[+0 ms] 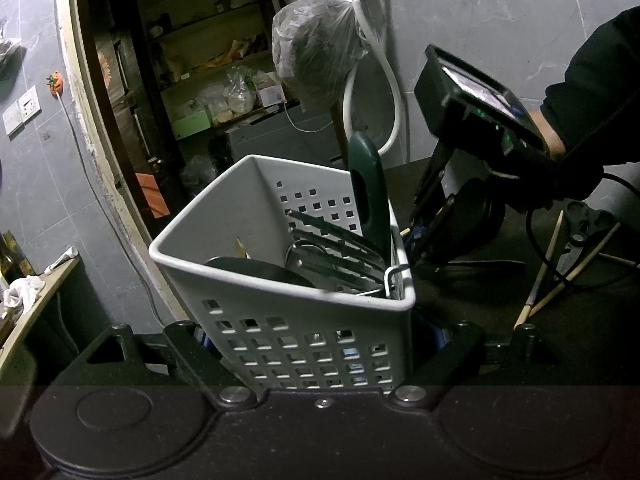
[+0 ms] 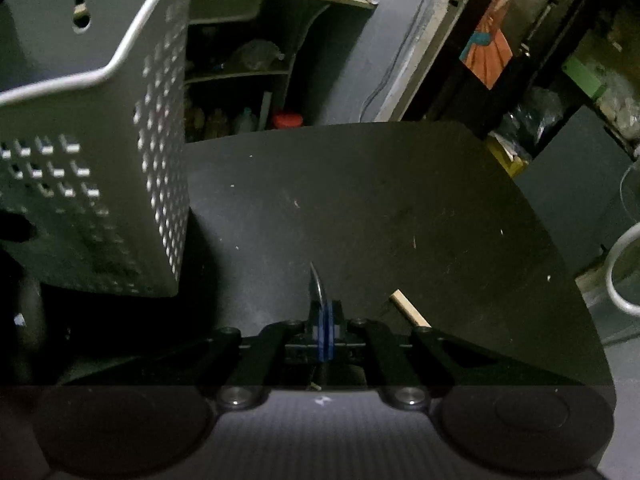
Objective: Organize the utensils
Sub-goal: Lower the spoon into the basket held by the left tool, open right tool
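Note:
My left gripper (image 1: 320, 344) is shut on the white perforated basket (image 1: 248, 208), one finger on each side wall, and the basket leans a little. Inside it are a green-handled utensil (image 1: 368, 188), a slotted metal spatula (image 1: 336, 248) and a dark round ladle bowl (image 1: 260, 270). Just right of the basket, a hand in a black sleeve points my right gripper (image 1: 418, 240) down at the dark table. In the right wrist view that gripper (image 2: 326, 320) is shut on a thin curved metal utensil (image 2: 317, 282), seen edge-on, so I cannot tell its kind. The basket (image 2: 120, 160) stands to its left.
Wooden chopsticks (image 1: 540, 276) and scissors (image 1: 580, 236) lie on the dark table (image 2: 360, 200) to the right. One chopstick end (image 2: 408, 308) rests beside my right fingers. A bagged bundle (image 1: 316, 48) hangs from a tap behind the basket. The table's edge curves away on the right.

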Motion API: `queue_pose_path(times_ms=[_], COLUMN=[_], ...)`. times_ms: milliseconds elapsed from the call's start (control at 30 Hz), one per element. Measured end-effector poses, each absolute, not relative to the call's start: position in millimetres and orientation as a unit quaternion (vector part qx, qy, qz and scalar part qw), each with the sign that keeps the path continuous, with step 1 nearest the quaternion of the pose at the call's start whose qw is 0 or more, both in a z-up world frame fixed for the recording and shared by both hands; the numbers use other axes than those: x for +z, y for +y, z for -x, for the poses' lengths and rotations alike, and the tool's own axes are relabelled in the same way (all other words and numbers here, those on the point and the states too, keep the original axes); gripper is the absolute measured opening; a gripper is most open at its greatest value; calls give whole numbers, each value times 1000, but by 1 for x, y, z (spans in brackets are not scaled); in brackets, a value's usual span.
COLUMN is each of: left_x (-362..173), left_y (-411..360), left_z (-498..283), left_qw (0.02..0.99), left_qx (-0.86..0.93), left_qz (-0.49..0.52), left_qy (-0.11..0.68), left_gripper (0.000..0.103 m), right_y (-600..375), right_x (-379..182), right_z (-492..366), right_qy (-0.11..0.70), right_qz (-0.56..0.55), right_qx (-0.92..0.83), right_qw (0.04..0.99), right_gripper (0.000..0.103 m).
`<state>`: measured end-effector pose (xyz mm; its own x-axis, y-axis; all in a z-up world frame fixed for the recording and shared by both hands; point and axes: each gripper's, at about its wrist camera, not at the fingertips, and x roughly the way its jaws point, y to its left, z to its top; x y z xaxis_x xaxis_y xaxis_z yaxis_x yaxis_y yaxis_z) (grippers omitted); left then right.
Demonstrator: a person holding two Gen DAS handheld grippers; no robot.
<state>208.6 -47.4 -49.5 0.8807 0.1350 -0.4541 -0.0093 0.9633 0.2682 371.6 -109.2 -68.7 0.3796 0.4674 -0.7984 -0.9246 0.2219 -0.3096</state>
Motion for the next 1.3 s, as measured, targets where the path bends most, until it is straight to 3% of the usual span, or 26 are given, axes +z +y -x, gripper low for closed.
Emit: queue_pose_path(times_ms=[500,800,1133,1300], left_x=[-51,-48,-49,-49], left_y=[-46,-43,-40,-40], left_z=[-207,-207,-206,-206], left_qw=[962,964,965,965], left_qx=[29,23,20,19], left_qz=[-129,-122,-119,-118], left_qy=[238,237,234,233], left_gripper=[88,87,86,86], right_y=[-147,-187,-217,-202], right_x=[3,50,104,112], right_z=[-370,-355,-336,-316], right_qy=[220,156,79,47], right_qz=[274,132,-76,-89], right_qx=[409,355,368,373], right_qw=[842,912,923,922], right_gripper=[2,2,3,3])
